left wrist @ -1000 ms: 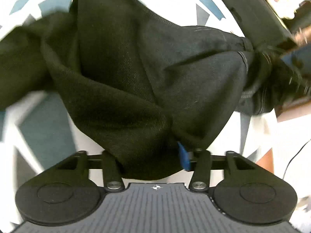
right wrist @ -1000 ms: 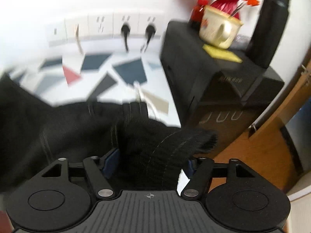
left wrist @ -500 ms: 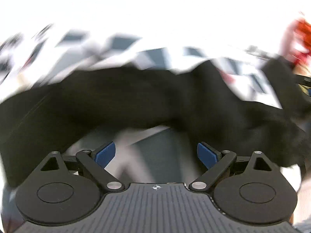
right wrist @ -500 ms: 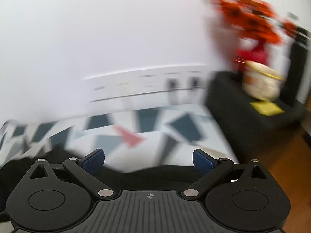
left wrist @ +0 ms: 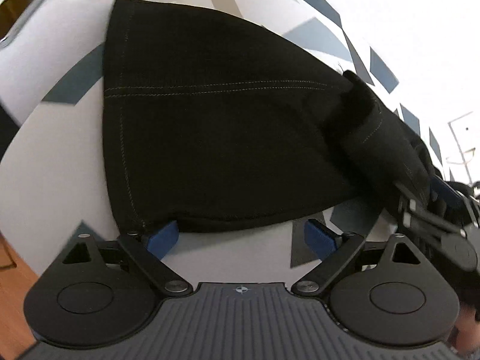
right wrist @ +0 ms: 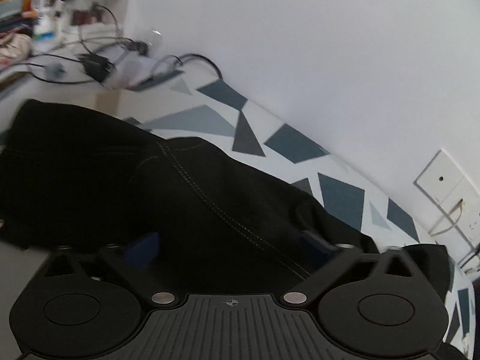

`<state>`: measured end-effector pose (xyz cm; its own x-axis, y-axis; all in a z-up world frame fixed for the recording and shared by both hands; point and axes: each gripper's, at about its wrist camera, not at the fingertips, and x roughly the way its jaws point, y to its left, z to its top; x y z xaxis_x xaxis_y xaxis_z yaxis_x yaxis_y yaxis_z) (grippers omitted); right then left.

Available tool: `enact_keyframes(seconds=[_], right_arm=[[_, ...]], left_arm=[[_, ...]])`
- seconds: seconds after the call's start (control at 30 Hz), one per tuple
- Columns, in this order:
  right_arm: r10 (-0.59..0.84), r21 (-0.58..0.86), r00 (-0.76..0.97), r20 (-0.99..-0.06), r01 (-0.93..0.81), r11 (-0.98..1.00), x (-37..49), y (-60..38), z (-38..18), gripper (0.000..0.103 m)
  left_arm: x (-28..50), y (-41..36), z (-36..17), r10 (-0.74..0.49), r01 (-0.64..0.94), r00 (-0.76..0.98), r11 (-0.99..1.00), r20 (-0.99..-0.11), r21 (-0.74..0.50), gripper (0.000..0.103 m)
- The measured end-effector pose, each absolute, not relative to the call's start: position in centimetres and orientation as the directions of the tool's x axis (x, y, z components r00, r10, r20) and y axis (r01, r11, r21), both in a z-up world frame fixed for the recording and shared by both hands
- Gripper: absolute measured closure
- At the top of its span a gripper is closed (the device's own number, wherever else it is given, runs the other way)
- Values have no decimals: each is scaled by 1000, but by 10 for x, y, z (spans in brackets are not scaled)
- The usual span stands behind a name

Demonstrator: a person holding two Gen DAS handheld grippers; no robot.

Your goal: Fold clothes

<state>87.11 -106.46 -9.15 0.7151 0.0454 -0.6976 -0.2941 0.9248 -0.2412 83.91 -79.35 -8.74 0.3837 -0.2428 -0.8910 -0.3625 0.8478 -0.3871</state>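
Observation:
A black garment [left wrist: 225, 138] with light stitching lies folded flat on the white table with grey and blue shapes [left wrist: 45, 165]. My left gripper [left wrist: 240, 237] hovers at the garment's near edge. Its jaws are opening wide with only bare table between the blue pads, and the left pad [left wrist: 162, 237] sits by the near corner. My right gripper [left wrist: 426, 192] shows at the right edge, over the garment's bunched end. In the right wrist view the right gripper [right wrist: 228, 249] is low over the black garment [right wrist: 120, 180]; its jaws are closing, still wide, with cloth between the pads.
Cables and a power strip [right wrist: 90, 63] lie at the far left end of the table [right wrist: 270, 114], below blurred clutter. A white wall runs behind, with a socket plate [right wrist: 444, 183] at the right. Wooden floor [left wrist: 12, 264] shows past the table's left edge.
A second ago both grippers were shut on the lifted black garment. They let go and swung across; the garment now lies folded flat, and the right gripper has come down over it.

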Motion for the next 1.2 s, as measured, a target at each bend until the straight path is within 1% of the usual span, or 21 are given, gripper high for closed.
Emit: enact_keyframes(seconds=[0.03, 0.07, 0.1, 0.17, 0.27, 0.37, 0.43, 0.47, 0.5, 0.53, 0.57, 0.6, 0.7, 0.77, 0.83, 0.87, 0.9, 1.0, 1.13, 1.17, 1.2], right_arm=[[46, -210, 706, -707, -271, 939, 875, -1069, -91, 58], [58, -158, 703, -708, -239, 958, 876, -1078, -88, 84], [86, -78, 710, -699, -195, 978, 874, -1093, -81, 100], [113, 63, 735, -669, -95, 993, 868, -1124, -68, 103], [11, 100, 790, -613, 64, 993, 842, -1165, -48, 103], [-22, 120, 783, -622, 123, 985, 808, -1193, -35, 103], [12, 107, 747, -665, 78, 991, 794, -1195, -36, 98], [28, 97, 733, -680, 52, 994, 790, -1193, -38, 86], [40, 81, 731, -682, 20, 996, 789, -1185, -40, 64], [48, 59, 740, -671, -11, 998, 790, -1175, -43, 53], [52, 26, 760, -648, -45, 999, 793, -1161, -47, 35], [61, -10, 777, -626, -86, 996, 799, -1145, -53, 27], [101, -100, 782, -615, -204, 974, 825, -1098, -72, 16], [111, -141, 751, -651, -263, 954, 847, -1073, -88, 16], [94, -159, 741, -665, -264, 951, 862, -1063, -100, 40], [100, -134, 734, -672, -253, 958, 868, -1065, -102, 77], [122, -74, 728, -675, -231, 970, 874, -1074, -101, 101], [192, 165, 795, -575, -117, 979, 860, -1116, -71, 101], [85, 236, 882, -464, 31, 971, 819, -1165, -21, 101], [63, 264, 893, -445, 64, 962, 808, -1179, -10, 101], [46, 294, 902, -429, 92, 951, 797, -1192, 1, 101]], left_arm=[[844, -795, -87, -243, -340, 379, 861, -893, -379, 3], [848, -797, -88, -236, -311, 368, 880, -900, -358, 1], [852, -801, -89, -219, -279, 355, 903, -909, -327, 1], [860, -809, -91, -174, -218, 339, 941, -924, -257, 1], [870, -822, -94, -86, -147, 336, 979, -938, -142, 0], [882, -825, -95, -71, -137, 360, 982, -930, -128, 0], [890, -824, -96, -77, -142, 364, 980, -928, -137, 0], [895, -822, -96, -83, -153, 361, 977, -929, -146, 0], [899, -821, -97, -89, -165, 358, 974, -929, -157, 0], [903, -819, -97, -92, -174, 357, 971, -930, -163, 0], [906, -818, -98, -94, -181, 357, 969, -929, -168, 0], [908, -818, -98, -93, -179, 365, 970, -926, -167, 0], [909, -819, -98, -96, -152, 393, 974, -915, -168, 0], [907, -820, -99, -101, -126, 416, 978, -904, -168, 0], [905, -820, -99, -105, -103, 438, 981, -893, -166, 0], [904, -821, -99, -107, -91, 446, 982, -889, -164, 0], [902, -822, -98, -108, -78, 453, 984, -885, -160, 0], [890, -819, -95, -110, -12, 476, 991, -872, -132, 0], [887, -820, -92, -113, 69, 509, 994, -853, -90, 0], [889, -821, -90, -110, 82, 521, 993, -847, -79, 10], [892, -820, -86, -98, 81, 543, 995, -834, -64, 40]])
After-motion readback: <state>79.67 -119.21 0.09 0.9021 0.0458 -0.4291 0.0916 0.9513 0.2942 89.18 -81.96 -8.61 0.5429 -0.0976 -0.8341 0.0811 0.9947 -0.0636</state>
